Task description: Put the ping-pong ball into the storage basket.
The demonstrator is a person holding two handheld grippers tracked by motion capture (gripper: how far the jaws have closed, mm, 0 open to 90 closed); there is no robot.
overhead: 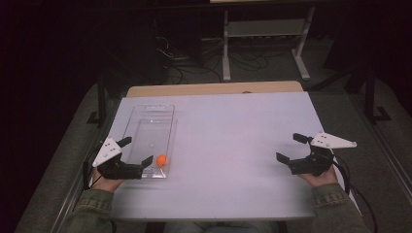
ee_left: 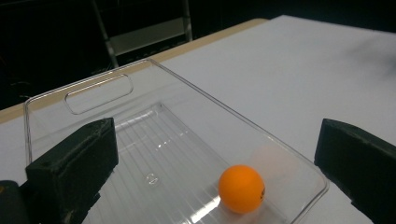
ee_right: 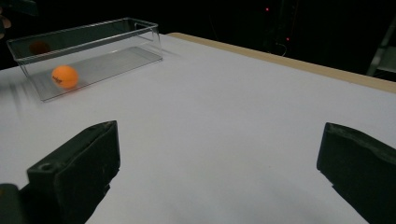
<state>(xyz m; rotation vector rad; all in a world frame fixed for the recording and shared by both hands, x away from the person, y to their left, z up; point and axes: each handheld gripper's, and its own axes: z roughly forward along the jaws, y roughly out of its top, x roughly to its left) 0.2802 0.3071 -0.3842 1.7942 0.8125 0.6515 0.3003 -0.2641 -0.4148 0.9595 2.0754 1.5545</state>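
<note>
At the near edge of the table (overhead: 233,199), two sleeved forearms come in from below, each hand holding a gripper. The left gripper (overhead: 136,151) sits at the near left, its jaws spread wide and holding nothing; one jaw is over the near end of the clear tray (overhead: 167,127), the other at the tray's outer left side. In the left gripper view the two black jaws stand well apart, with the orange ball (ee_left: 242,188) between them and a little ahead.

The ball (overhead: 162,159) lies inside the tray at its near right corner, close to the near wall and the right wall, resting on the ribbed floor. It is a plain, matte orange sphere with a small dark mark on one side.

The right gripper (overhead: 291,148) hovers at the near right, well apart from the tray, jaws also spread and empty, pointing left across the white tabletop.

The tray is a long, shallow, see-through rectangular box. Its long axis runs from the person's side away toward the far edge of the table, slightly tilted to the right. Its far end wall has an oblong handle cut-out (ee_left: 99,93). Beyond the white sheet, a strip of bare wood (overhead: 214,89) marks the table's far edge, with the dark floor, cables and a white table frame (overhead: 265,29) behind.
</note>
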